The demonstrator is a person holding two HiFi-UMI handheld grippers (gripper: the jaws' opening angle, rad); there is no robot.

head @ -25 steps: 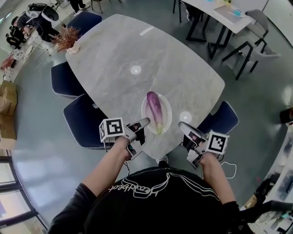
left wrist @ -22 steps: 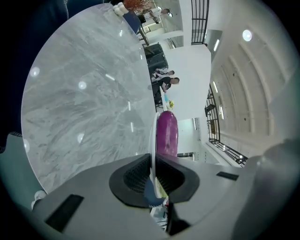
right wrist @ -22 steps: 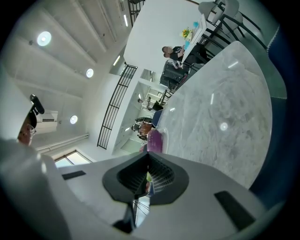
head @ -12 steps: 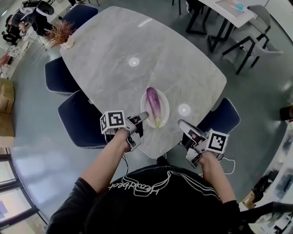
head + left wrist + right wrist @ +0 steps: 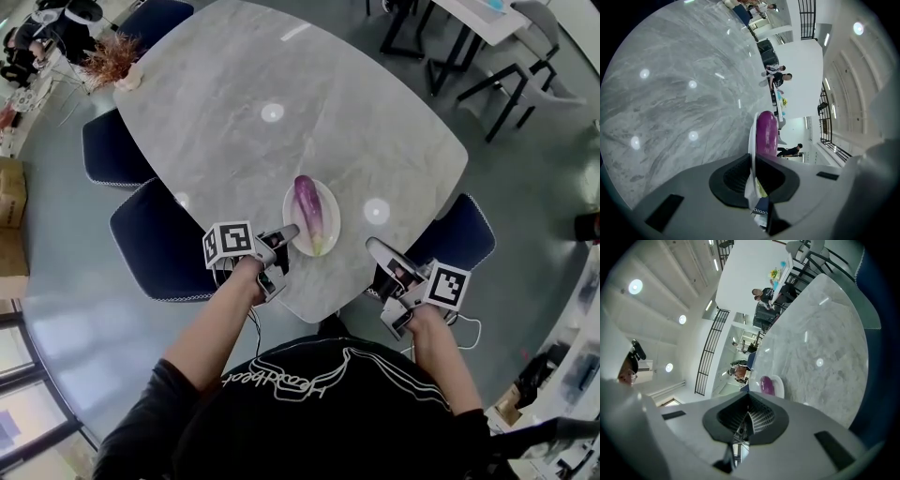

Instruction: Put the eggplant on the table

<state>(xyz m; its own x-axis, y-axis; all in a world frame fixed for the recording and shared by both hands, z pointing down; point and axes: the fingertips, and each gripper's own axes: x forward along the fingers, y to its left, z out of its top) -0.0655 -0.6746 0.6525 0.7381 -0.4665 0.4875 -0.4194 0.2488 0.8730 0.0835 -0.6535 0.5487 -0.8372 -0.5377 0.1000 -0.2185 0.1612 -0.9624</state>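
The eggplant (image 5: 307, 208) is lying lengthwise on a plate (image 5: 330, 216), which is resting on the table (image 5: 281, 94) close to its front edge. The left gripper (image 5: 284, 236) is being held turned on its side at the plate's near-left rim. Its jaws are being pressed together on that rim, apparently one above and one below, so that plate and load are being steadied as one piece. The right gripper (image 5: 373, 247) is being held beyond the table edge, well apart from the plate, with its jaws closed on nothing. It is probably being held clear because one grip is sufficing. Since the plate is already being borne by the table, releasing the rim is judged to be what is left.
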